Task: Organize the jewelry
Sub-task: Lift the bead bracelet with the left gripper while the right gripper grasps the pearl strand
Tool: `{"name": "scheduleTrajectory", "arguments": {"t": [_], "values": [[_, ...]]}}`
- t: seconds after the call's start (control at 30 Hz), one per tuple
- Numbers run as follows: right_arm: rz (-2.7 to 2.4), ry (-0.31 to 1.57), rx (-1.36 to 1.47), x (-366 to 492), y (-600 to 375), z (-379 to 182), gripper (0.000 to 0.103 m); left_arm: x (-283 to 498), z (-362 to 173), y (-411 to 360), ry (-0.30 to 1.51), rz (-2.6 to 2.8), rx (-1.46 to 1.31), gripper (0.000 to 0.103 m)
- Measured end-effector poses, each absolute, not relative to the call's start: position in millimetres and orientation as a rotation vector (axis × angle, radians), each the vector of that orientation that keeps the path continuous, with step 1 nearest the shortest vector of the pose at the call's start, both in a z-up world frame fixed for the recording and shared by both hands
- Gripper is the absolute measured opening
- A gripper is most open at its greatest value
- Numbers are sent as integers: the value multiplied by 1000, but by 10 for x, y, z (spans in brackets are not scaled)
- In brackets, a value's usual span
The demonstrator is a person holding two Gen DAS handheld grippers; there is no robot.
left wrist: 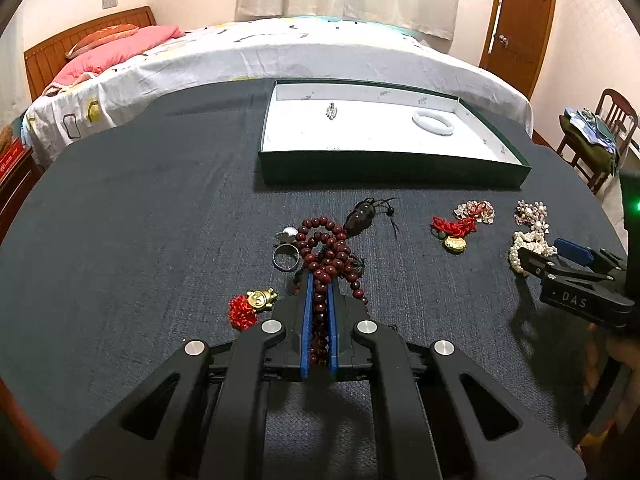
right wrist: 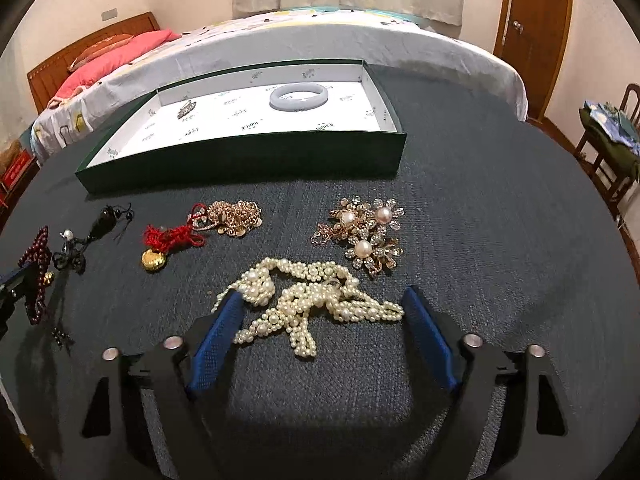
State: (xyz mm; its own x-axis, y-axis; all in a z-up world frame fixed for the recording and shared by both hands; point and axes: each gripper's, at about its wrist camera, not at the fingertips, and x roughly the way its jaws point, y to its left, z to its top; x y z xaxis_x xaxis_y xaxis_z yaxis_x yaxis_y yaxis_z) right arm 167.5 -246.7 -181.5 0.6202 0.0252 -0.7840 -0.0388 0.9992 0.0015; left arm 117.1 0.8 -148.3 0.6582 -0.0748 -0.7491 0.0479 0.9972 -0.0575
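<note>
My left gripper [left wrist: 319, 280] is shut on a dark red bead strand [left wrist: 326, 250], whose loops lie on the dark cloth ahead of it. My right gripper [right wrist: 322, 300] is open, its blue pads on either side of a white pearl necklace [right wrist: 312, 300] that lies on the cloth. A green box [left wrist: 394, 168] with a white inside holds a white bangle [left wrist: 434, 122] and a small brooch [left wrist: 332, 111]. The box [right wrist: 240, 168] and bangle [right wrist: 298, 97] also show in the right wrist view.
On the cloth lie a ring [left wrist: 286, 257], a dark pendant [left wrist: 362, 216], a gold charm with red tassel [left wrist: 256, 304], a red-cord gold locket [right wrist: 166, 246], a gold chain pile [right wrist: 236, 212] and pearl flower brooches [right wrist: 364, 236]. A bed [left wrist: 260, 56] stands behind.
</note>
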Motion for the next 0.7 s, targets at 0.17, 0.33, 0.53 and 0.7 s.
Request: {"name": "scheduleTrajectory", "arguments": {"t": [0.17,0.33,0.53,0.7], "values": [[75,897,-20,1628,-2408,-1787,46,1170,-1490,9,848,-69,-35,7],[111,894,1,1603,-2406,-1777,20,1171,-1512,20,853,-68,-40,7],[118,884,31,1574,-2431,-1763,13,1172,-1512,28,856,-68,-42,7],[119,866,34,1524,-2432,-1708,13,1171,-1509,32,855,-67,-44,7]]}}
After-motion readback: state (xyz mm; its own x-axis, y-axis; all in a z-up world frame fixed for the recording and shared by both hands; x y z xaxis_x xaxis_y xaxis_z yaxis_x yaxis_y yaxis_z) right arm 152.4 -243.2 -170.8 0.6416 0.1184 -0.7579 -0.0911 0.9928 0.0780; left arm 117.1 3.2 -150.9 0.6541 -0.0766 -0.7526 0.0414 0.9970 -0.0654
